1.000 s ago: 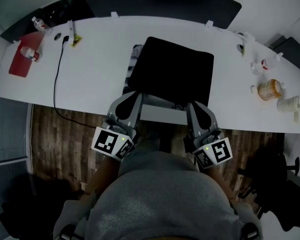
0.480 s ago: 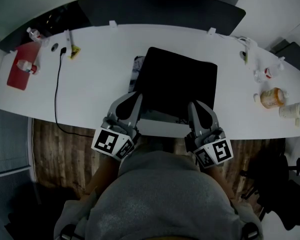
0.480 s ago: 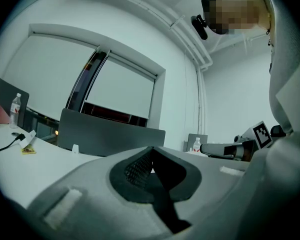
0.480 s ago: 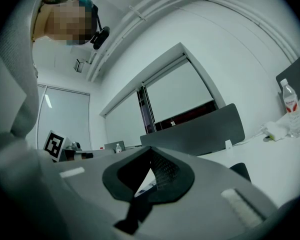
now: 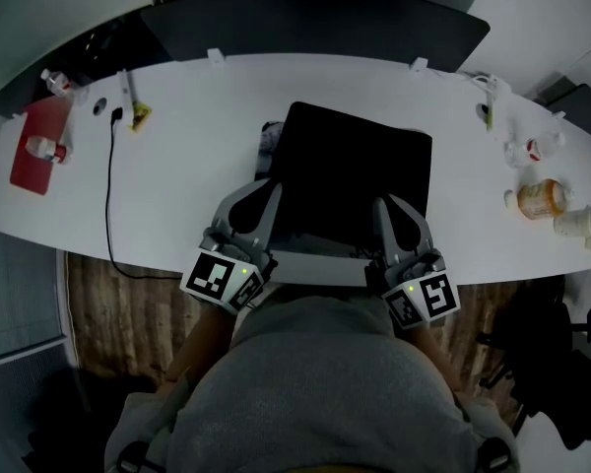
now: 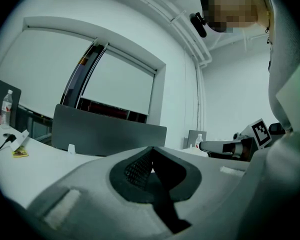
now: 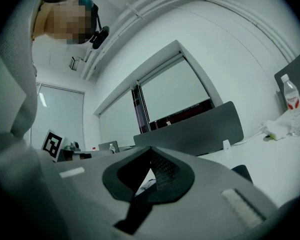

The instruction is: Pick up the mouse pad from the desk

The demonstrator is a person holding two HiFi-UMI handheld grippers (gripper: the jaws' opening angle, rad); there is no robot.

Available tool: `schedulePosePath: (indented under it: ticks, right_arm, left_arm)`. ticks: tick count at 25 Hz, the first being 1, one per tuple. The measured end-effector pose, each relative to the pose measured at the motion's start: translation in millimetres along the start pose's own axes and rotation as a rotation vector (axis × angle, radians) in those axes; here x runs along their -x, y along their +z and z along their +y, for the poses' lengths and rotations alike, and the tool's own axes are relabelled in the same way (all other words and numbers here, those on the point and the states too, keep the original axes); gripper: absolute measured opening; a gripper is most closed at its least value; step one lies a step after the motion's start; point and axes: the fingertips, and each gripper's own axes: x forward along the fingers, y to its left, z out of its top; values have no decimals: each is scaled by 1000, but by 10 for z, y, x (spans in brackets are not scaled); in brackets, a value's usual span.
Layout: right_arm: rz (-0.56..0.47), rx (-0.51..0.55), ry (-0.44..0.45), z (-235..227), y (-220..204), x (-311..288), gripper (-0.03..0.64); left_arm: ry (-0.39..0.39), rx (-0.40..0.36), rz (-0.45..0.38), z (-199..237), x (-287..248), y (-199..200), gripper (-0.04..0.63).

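The flat black square mouse pad (image 5: 360, 166) lies on the long white bench (image 5: 177, 156), in neither gripper's hold. The left gripper (image 5: 270, 188) has its fingers pressed together with nothing between them, and their tips are at the pad's near left corner. The right gripper (image 5: 383, 204) is likewise closed and empty, its fingers reaching over the pad's near edge toward its right side. Whether either one touches the pad cannot be told. Well to the right of the right fingers, an orange pill bottle with a white cap (image 5: 535, 198) lies on its side just beside a white tub (image 5: 574, 222); what they contain cannot be made out. Far to the left of the left fingers, a small clear bottle (image 5: 39, 148) lies on a flat red sheet (image 5: 25, 170), and a thin black cable (image 5: 108, 195) runs over the bench's near edge
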Motion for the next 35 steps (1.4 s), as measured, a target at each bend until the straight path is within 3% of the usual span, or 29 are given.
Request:
schedulePosePath:
  ticks: [7, 19, 27, 35]
  right_arm:
    - [4, -3, -22, -226, 55, -14, 0]
    - [56, 38, -31, -574, 10, -46, 0]
    - [107, 10, -66, -799, -169, 11, 6]
    - [149, 1, -105, -970, -317, 39, 115]
  left_arm:
    - [33, 8, 19, 72, -145, -58, 0]
    - [163, 30, 76, 250, -202, -234, 2]
    - [206, 55, 146, 380, -239, -473, 93]
    - [276, 75, 230, 558, -178, -743, 206]
